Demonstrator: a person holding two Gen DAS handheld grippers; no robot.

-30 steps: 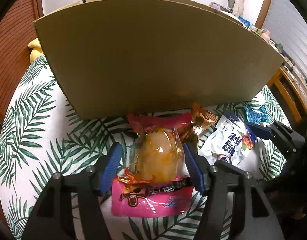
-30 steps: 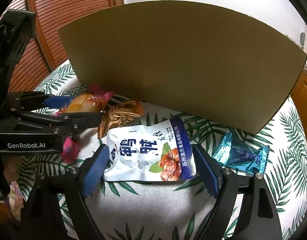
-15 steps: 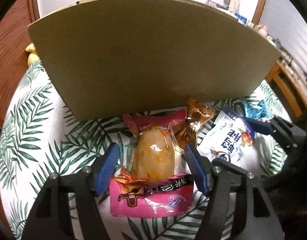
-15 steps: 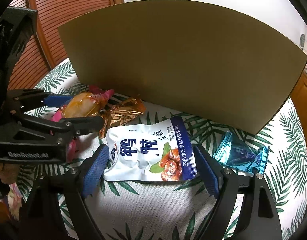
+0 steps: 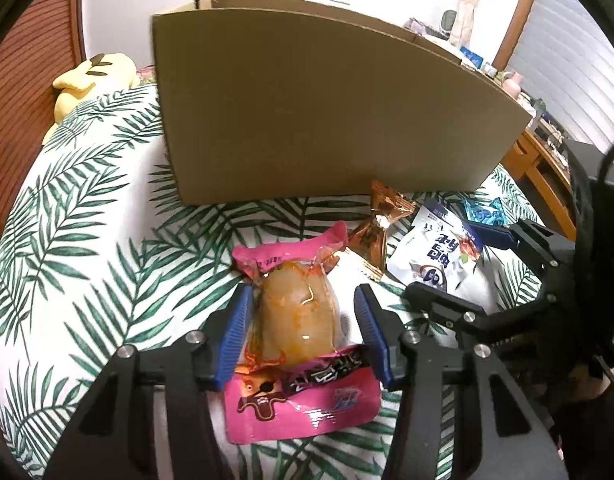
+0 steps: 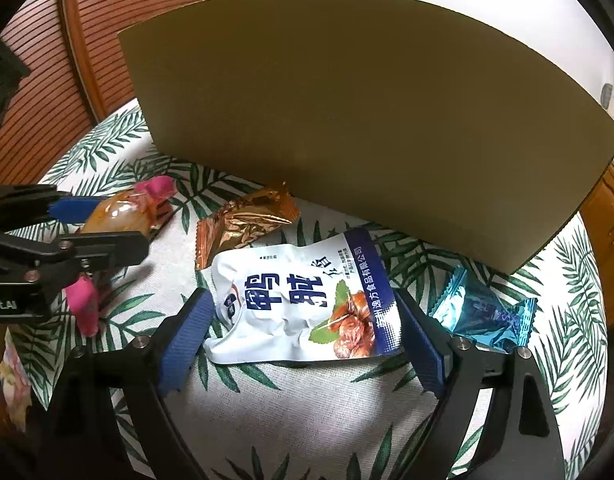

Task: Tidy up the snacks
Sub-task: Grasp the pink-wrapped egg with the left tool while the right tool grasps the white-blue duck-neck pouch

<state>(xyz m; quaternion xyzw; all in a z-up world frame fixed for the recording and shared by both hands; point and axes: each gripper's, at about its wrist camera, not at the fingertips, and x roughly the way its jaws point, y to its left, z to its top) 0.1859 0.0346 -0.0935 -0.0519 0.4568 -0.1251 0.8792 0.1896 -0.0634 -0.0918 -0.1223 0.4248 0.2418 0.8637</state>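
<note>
A pink packet with a yellow-brown snack (image 5: pixel 297 322) lies between the blue pads of my left gripper (image 5: pixel 301 312); the jaws stand open around it, left pad near it, right pad apart. It also shows in the right wrist view (image 6: pixel 119 216). A white and blue pouch (image 6: pixel 303 300) lies between the open jaws of my right gripper (image 6: pixel 303 332), untouched; it also shows in the left wrist view (image 5: pixel 435 256). A copper foil packet (image 6: pixel 243 224) and a teal foil packet (image 6: pixel 483 316) lie beside it. A tall cardboard box (image 5: pixel 319 120) stands behind.
The snacks lie on a white cloth with green palm leaves (image 5: pixel 87 240). A yellow plush toy (image 5: pixel 91 76) sits at the far left. A wooden louvred door (image 6: pixel 39 80) is at left and wooden furniture (image 5: pixel 543 172) at right.
The left gripper has pulled back and risen, so the box looks smaller and farther. The pink packet stays between its jaws. The right gripper has barely moved.
</note>
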